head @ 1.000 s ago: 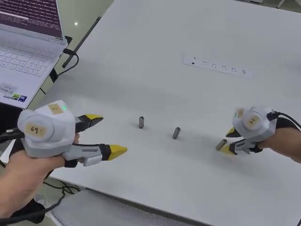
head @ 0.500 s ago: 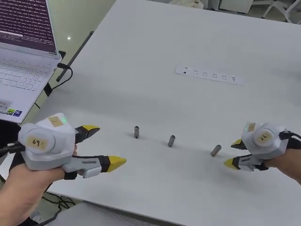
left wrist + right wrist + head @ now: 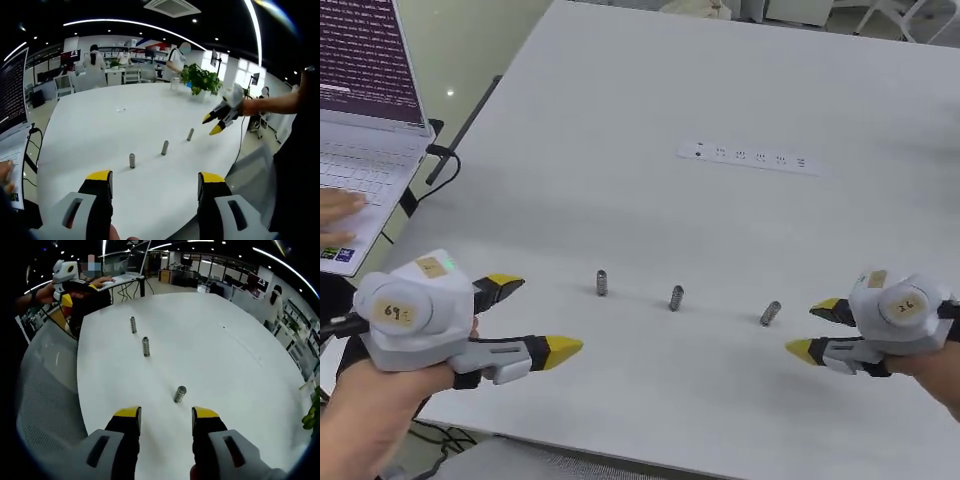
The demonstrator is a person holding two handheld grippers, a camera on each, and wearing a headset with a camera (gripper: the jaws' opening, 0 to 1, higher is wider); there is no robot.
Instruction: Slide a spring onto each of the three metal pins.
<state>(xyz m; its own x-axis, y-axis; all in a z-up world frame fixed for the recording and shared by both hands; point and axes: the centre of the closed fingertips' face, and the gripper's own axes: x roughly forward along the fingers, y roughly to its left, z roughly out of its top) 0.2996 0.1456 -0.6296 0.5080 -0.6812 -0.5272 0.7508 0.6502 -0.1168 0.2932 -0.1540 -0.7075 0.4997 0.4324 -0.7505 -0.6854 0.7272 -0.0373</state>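
Note:
Three short metal pins stand in a row on the white table (image 3: 650,120), each wrapped in a coiled spring: left pin (image 3: 601,283), middle pin (image 3: 676,298), right pin (image 3: 770,313). The right one leans slightly. My left gripper (image 3: 534,315) is open, low and left of the row, with nothing between its jaws. It faces the pins (image 3: 164,147) from its own view (image 3: 156,177). My right gripper (image 3: 812,328) is open too, just right of the right pin and apart from it. Its own view (image 3: 166,413) has that pin (image 3: 179,393) close ahead.
An open laptop (image 3: 360,90) sits at the far left with a hand (image 3: 340,215) on its keyboard. A white power strip (image 3: 750,158) lies farther back. A black cable (image 3: 460,140) runs along the left edge. The table's near edge is just below both grippers.
My right gripper has drawn back to the right, away from the right pin, which now stands free. The left gripper has hardly moved. A hand has come onto the laptop.

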